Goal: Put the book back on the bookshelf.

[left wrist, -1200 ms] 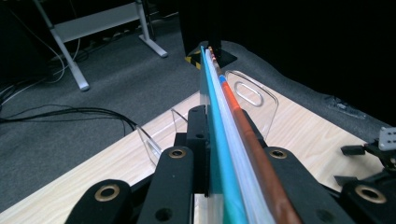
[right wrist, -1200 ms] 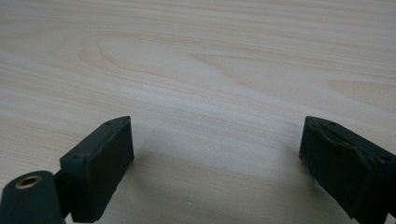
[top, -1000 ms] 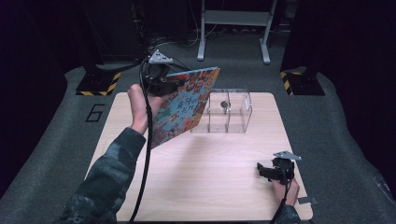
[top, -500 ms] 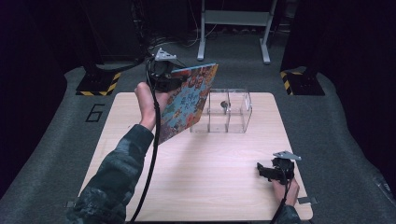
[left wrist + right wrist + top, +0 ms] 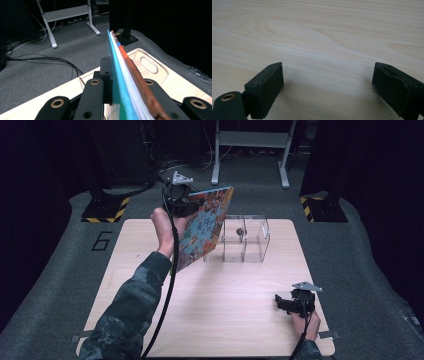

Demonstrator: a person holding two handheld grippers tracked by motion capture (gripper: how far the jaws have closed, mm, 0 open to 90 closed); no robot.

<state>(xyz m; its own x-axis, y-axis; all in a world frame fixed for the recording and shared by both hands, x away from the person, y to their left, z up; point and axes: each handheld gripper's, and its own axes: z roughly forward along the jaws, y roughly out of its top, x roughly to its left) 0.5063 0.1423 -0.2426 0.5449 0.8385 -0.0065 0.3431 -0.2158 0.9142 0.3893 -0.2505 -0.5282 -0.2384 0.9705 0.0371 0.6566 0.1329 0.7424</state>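
In the high view, the left gripper is raised above the far left part of the table, its jaws clamped on the upper edge of a colourful book that hangs tilted, its lower corner near the tabletop, just left of a clear plastic box. The right gripper rests low at the near right of the table. Grey carpet and a white desk frame lie beyond. In the left gripper view, the book's spine runs edge-on between the closed jaws, with the clear box behind it. In the right gripper view, the jaws stand wide apart over bare pale wood, holding nothing.
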